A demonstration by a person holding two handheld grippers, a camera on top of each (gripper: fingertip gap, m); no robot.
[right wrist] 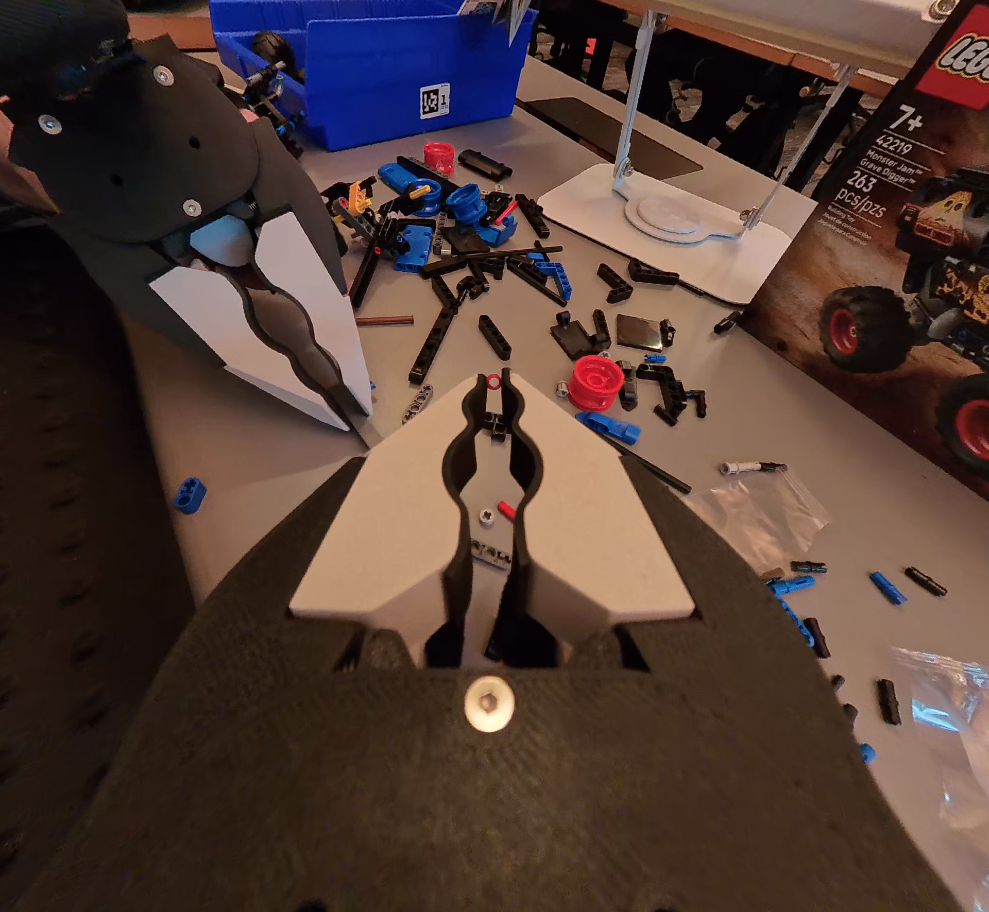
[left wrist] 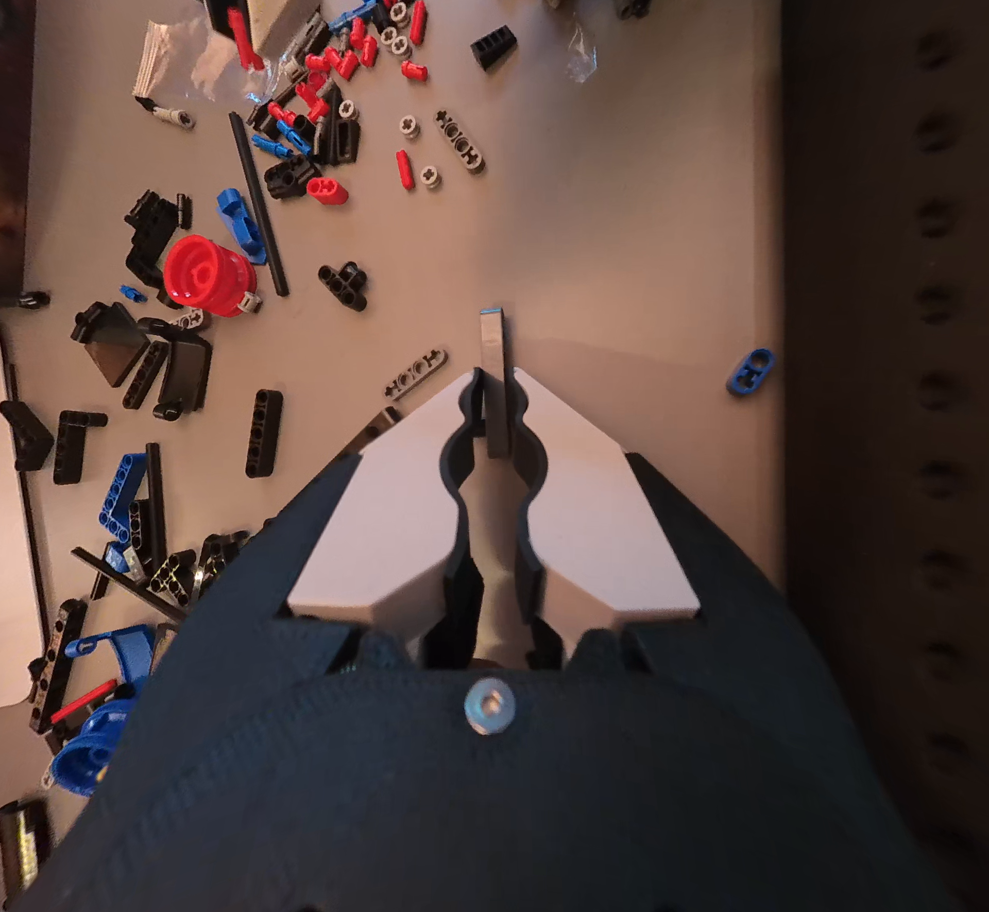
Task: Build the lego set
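Note:
My left gripper [left wrist: 495,372] is shut on a thin flat grey beam [left wrist: 492,340], which sticks out past its tips above the grey table [left wrist: 615,217]. It also shows in the right wrist view [right wrist: 357,418], at the left, pointing down close to the table. My right gripper [right wrist: 493,378] is shut on a small red pin [right wrist: 493,381], seen end-on as a ring at its tips. Loose black, blue, red and grey Lego parts [left wrist: 321,84] lie scattered on the table beyond both grippers, and show too in the right wrist view [right wrist: 471,244].
A blue bin [right wrist: 374,57] stands at the back. A white stand base [right wrist: 669,223] and the Lego box [right wrist: 910,244] are on the right. A red wheel hub [right wrist: 595,382], clear bags [right wrist: 760,517] and a small blue beam [left wrist: 750,371] near the table edge lie around. My right fingertips sit around 11 cm from my left ones.

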